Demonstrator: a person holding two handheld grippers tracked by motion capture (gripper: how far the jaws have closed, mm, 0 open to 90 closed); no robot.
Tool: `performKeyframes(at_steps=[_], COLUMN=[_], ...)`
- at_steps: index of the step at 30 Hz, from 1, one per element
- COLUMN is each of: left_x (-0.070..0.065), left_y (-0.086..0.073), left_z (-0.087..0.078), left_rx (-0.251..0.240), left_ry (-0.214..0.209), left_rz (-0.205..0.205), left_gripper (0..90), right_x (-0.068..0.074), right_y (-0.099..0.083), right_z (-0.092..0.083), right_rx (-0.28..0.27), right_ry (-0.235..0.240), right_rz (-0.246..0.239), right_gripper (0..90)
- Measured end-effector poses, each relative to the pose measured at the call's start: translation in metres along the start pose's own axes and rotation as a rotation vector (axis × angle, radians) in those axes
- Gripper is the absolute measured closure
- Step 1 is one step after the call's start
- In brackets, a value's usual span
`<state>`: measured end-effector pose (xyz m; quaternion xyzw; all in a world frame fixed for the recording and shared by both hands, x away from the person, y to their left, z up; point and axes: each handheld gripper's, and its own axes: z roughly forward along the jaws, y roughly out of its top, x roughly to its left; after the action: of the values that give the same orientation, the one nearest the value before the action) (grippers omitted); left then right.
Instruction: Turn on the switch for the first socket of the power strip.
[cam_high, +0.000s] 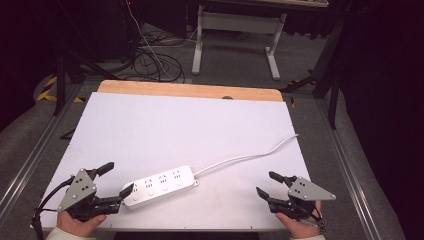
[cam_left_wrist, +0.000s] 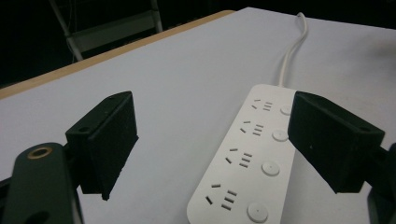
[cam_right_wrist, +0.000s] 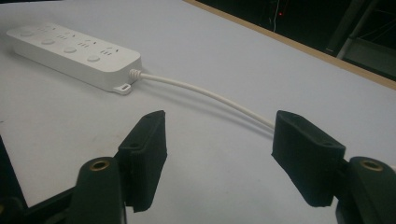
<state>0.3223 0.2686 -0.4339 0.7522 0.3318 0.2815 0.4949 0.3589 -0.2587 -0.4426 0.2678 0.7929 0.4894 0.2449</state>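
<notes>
Both hands sit at the near edge of the counter (cam_high: 200, 115), each carrying a tool. At the near left corner the left tool (cam_high: 119, 177) has its jaws spread wide with nothing pinched; one jaw tip hangs just over the near end of the white power strip (cam_high: 161, 185), the other off to the side above bare surface. At the near right corner the right tool (cam_high: 267, 184) is likewise released, jaws apart and holding nothing, well clear of the strip. Between the two hands the power strip lies flat at a slant, sockets and round buttons facing up. From its farther end the white cord (cam_high: 250, 157) curves away toward the counter's right edge. Beyond the white sheet runs a wooden strip (cam_high: 190, 90).
</notes>
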Motion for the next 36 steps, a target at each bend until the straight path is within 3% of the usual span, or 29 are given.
performKeyframes(at_steps=[6, 11, 15, 17, 19, 21, 23, 32, 36], left_x=[0.001, -0.001, -0.001, 0.001, 0.005, 0.008, 0.01, 0.003, 0.004], left_y=[0.003, 0.005, 0.006, 0.006, 0.006, 0.005, 0.005, 0.016, 0.025], left_z=[0.0, -0.003, -0.004, -0.004, 0.0, 0.004, 0.005, -0.001, 0.001], left_rx=[0.026, 0.033, 0.027, 0.018, 0.072, 0.115, 0.116, 0.091, 0.093], left_ry=[-0.007, 0.012, 0.014, 0.004, -0.028, -0.069, -0.089, -0.043, -0.072], left_rz=[-0.013, 0.021, 0.019, 0.0, -0.037, -0.069, -0.075, -0.01, -0.008], left_gripper=[16.5, 18.8, 18.8, 19.1, 26.2, 24.6, 22.6, 23.9, 25.7], right_x=[-0.001, -0.002, -0.001, -0.001, -0.002, -0.002, -0.001, -0.001, -0.001], right_y=[-0.001, -0.002, -0.002, -0.003, -0.003, -0.004, -0.004, -0.005, -0.005], right_z=[-0.001, -0.001, 0.001, 0.001, 0.002, 0.002, 0.003, 0.005, 0.005], right_rx=[0.006, 0.006, 0.01, 0.009, 0.007, 0.009, 0.014, 0.02, 0.02], right_ry=[-0.037, -0.034, -0.026, -0.022, -0.02, -0.018, -0.017, -0.009, -0.005], right_rz=[0.004, 0.012, 0.012, 0.014, 0.014, 0.013, 0.015, 0.023, 0.019], right_gripper=[37.6, 37.7, 37.8, 37.8, 37.8, 37.8, 37.8, 37.9, 37.8])
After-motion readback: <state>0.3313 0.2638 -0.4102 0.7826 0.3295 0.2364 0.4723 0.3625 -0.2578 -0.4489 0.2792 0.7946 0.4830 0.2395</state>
